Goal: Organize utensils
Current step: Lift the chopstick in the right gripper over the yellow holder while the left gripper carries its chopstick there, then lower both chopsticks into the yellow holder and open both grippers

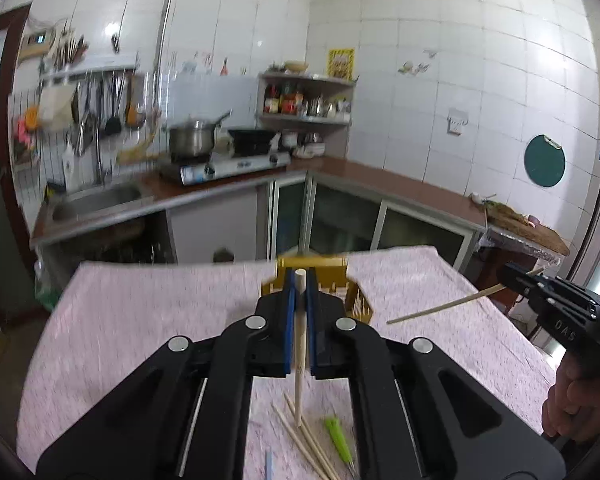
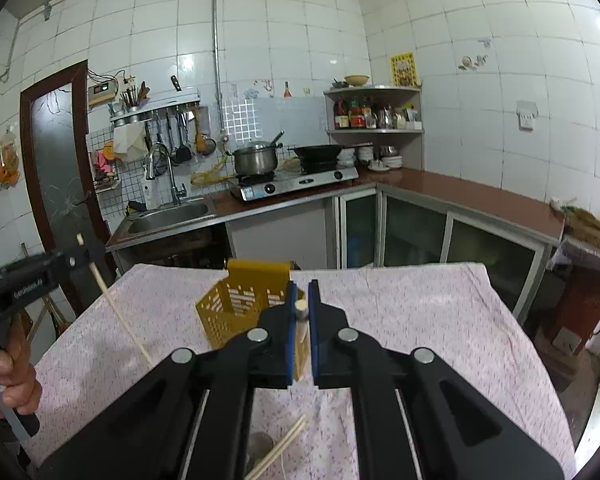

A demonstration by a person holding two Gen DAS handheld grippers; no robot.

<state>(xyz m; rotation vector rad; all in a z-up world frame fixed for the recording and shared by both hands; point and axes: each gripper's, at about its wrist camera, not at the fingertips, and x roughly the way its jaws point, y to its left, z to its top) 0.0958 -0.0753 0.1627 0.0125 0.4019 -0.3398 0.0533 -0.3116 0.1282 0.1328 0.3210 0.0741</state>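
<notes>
The left gripper [image 1: 300, 280] pinches a pale wooden chopstick [image 1: 299, 344] between its blue pads [image 1: 289, 320]; the stick runs along the gap, its round end poking out past the fingertips and its lower end hanging above the table. The right gripper [image 2: 302, 296] likewise has its fingers closed on a second chopstick [image 2: 301, 312], whose blunt tip shows between the pads; in the left view that same stick [image 1: 440, 307] slants out of the right gripper [image 1: 516, 276] above the cloth.

A yellow slotted utensil holder [image 2: 236, 312] stands on the table with the pink flowered cloth [image 2: 420, 320], just beyond both pairs of fingertips. Its back compartment shows pale shapes behind the slots, too blurred to name; the front part is hidden by the gripper.

More loose chopsticks [image 1: 304, 440] lie in a bundle on the cloth below the left gripper, beside a green-handled utensil [image 1: 338, 438] and a blue handle [image 1: 269, 465]. A pair of chopsticks [image 2: 284, 446] lies under the right gripper.
</notes>
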